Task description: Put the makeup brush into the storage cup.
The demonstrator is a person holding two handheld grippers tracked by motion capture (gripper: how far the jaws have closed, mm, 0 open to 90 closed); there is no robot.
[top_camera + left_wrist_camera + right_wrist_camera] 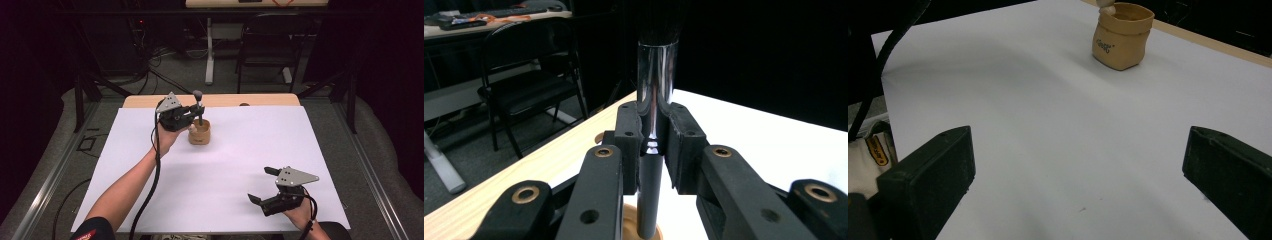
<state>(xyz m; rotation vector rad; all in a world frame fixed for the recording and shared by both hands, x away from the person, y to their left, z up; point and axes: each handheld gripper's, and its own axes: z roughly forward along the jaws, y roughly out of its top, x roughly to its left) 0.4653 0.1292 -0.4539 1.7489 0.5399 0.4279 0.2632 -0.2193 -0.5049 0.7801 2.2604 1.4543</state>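
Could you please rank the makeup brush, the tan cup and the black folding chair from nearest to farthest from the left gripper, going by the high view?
1. Makeup brush: clamped between the jaws of the left gripper.
2. Tan cup: just below the jaws, on the white sheet.
3. Black folding chair: beyond the table's far edge, on the floor.

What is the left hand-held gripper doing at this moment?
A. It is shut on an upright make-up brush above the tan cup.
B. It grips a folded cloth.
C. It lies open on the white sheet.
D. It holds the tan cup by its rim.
A: in the left gripper view the left hand-held gripper clamps the black-handled brush with a shiny metal ferrule, upright over the small tan ceramic cup.
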